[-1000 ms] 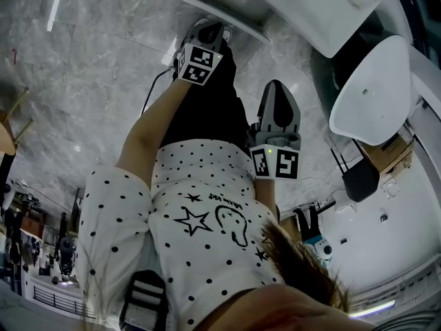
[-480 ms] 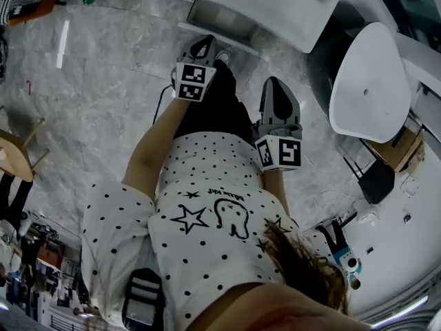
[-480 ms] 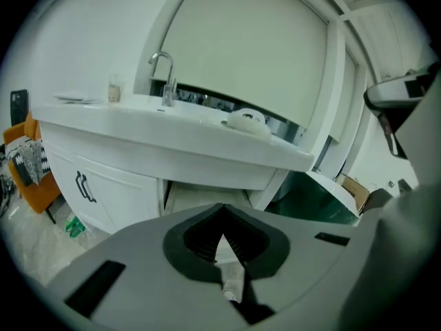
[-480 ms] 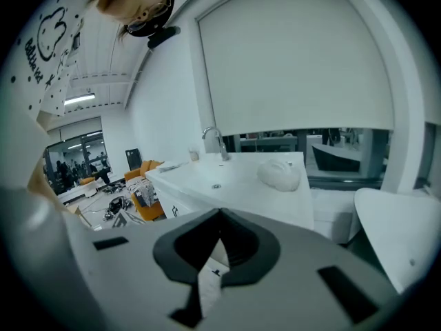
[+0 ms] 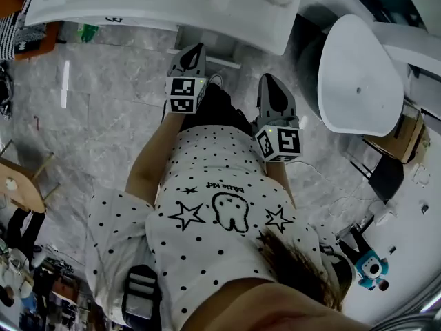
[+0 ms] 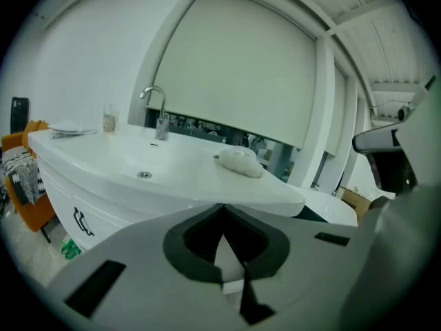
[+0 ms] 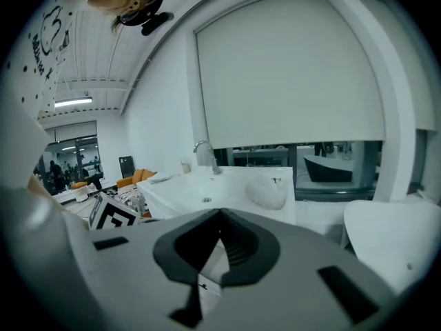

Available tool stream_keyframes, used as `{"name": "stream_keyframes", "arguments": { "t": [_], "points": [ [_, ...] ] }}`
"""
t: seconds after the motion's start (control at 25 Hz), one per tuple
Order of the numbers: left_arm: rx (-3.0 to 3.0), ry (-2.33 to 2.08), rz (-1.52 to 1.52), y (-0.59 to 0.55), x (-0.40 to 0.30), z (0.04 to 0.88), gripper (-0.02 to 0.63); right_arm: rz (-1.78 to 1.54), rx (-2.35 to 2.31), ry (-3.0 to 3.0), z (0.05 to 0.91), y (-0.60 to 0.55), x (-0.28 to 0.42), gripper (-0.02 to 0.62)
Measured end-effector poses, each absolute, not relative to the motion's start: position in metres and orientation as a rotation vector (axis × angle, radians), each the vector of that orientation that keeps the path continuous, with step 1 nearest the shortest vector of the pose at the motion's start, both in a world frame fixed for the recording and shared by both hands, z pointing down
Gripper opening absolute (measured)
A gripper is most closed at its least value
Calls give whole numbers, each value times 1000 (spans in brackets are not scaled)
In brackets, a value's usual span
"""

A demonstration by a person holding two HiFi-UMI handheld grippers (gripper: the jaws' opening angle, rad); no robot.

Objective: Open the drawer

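A white vanity (image 5: 172, 9) with a sink fills the top of the head view. In the left gripper view its curved front (image 6: 89, 205) carries a black handle (image 6: 83, 221), and the drawer looks closed. My left gripper (image 5: 197, 48) is in the air short of the vanity, shut with nothing between its jaws, whose tips meet (image 6: 222, 207). My right gripper (image 5: 268, 81) is beside it, a little nearer my body, also shut and holding nothing (image 7: 220, 214). Neither gripper touches the vanity.
On the counter are a faucet (image 6: 158, 112), a drain (image 6: 144, 175) and a white rounded lump (image 6: 240, 161). A white oval-topped piece (image 5: 358, 74) stands at the right, an orange chair (image 6: 31, 185) to the vanity's left. The floor (image 5: 89, 116) is grey marble.
Both grippers have risen and moved up the picture toward the vanity, the left one more. More of the vanity top has come into the head view. The jaws stayed shut.
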State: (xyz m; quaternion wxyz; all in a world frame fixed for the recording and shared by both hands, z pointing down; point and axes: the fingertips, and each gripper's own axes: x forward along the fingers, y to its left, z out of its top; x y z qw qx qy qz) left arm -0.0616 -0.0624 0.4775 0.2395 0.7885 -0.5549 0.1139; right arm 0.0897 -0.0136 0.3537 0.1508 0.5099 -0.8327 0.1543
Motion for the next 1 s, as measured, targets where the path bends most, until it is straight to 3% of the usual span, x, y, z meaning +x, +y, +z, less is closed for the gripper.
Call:
{"name": "stream_keyframes", "arguments": {
  "t": [1.0],
  "points": [
    [2391,-1537,11,-62,-38,290,6,270,1505,-2500,302,-48,112,14]
  ]
}}
